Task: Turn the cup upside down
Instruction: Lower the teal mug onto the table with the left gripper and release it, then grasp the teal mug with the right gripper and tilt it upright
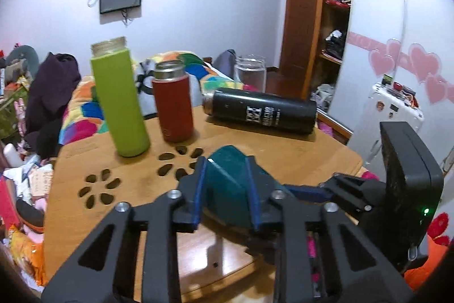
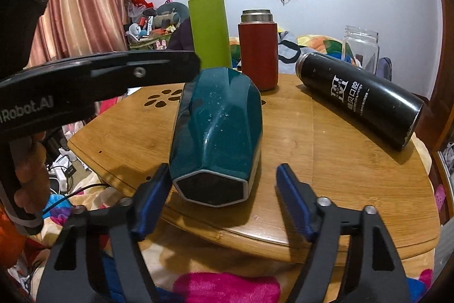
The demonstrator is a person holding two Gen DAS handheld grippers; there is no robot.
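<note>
Two claws | left claw [image 1: 225,189] is gripping teal cup [image 2: 217,132] lying on bench [image 2: 326,161] | long axis is pointing into spread, empty right claw [image 2: 224,198], nearer its base

Even, moderately bright indoor light from overhead; soft shadows fall beneath the faceted teal ceramic cup [image 2: 217,132] and the lying black metal flask [image 2: 360,97]. Strong fisheye curvature with dark vignetted corners; near gripper parts slightly soft.
</note>
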